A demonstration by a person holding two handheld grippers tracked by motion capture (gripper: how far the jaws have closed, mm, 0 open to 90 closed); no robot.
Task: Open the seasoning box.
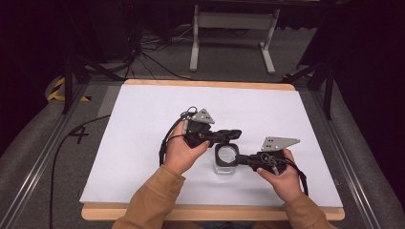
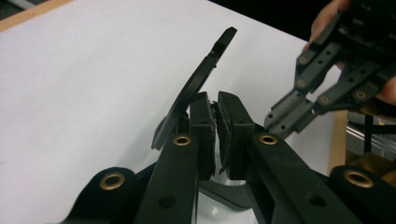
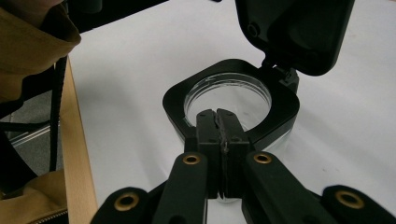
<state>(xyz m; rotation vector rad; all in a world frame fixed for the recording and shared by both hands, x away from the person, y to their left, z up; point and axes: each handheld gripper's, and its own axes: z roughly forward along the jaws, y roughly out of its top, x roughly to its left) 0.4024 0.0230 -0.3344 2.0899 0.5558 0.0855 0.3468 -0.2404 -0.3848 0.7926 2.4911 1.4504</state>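
Right gripper view: right gripper (image 3: 218, 119) clamped the jar (image 3: 232, 105) rim, mid-table | left gripper (image 2: 215, 108), nearly closed, propped the hinged lid (image 2: 196, 86) open | risk: lid slipping free, snapping shut.

High view sits above the person's side, looking forward and down over the whole bench (image 1: 143, 119), fairly far off. Left gripper view rides close behind its jaws, facing across the bench toward the right hand-held gripper (image 2: 280, 122). Right gripper view looks down, very near, on the jar (image 3: 231, 100). All share the jar and white bench top.
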